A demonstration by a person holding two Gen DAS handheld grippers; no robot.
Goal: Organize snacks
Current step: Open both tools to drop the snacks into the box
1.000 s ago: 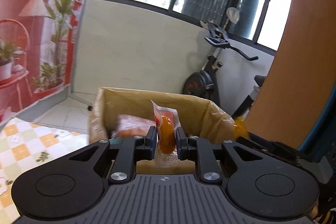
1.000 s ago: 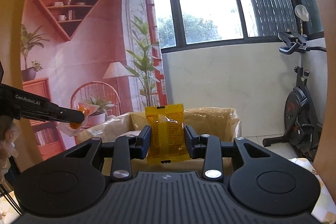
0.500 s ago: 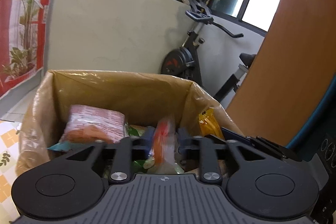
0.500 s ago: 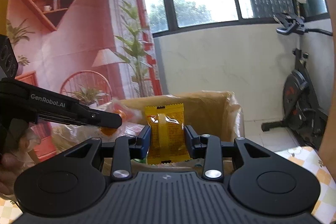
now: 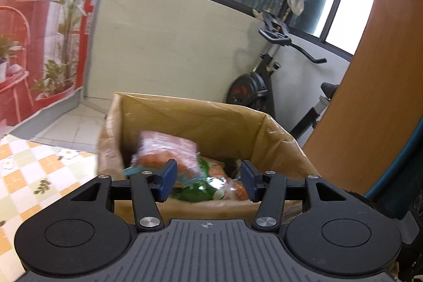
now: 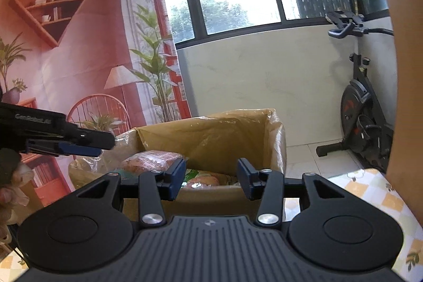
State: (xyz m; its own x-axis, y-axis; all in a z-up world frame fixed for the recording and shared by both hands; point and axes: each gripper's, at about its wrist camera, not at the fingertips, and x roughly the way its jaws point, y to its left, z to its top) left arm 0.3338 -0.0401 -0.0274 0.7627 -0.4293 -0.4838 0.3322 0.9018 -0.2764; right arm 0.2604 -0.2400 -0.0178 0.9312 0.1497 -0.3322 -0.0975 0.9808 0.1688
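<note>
Snacks point(image 5: 169, 149) lie heaped inside the cardboard box point(image 5: 211, 120), which sits on a table with a checked orange-and-white cloth point(image 5: 31, 171). Both tools hover at the near rim with nothing between their pads: the left gripper point(image 5: 206, 180) has its jaws apart and opening, and the right gripper point(image 6: 210, 180) likewise stands parted and widening, empty. Judging by that, this round of dropping looks done; whether more packets wait elsewhere cannot be told, since neither view shows the rest of the table.

The box is plain brown board, open-topped, lined or wrapped with a thin crinkled clear film point(image 6: 277, 128) that bulges over its corners. Inside, a pinkish-red soft pouch point(image 6: 153, 159) leans against the far left wall, blurred in the left view; below it lie glossy green-and-orange wrappers point(image 5: 208, 184), flat and pillow-shaped. The pads are dark blue and ribbed, set on matte black fingers. An exercise bike point(image 6: 364, 107) stands behind.
</note>
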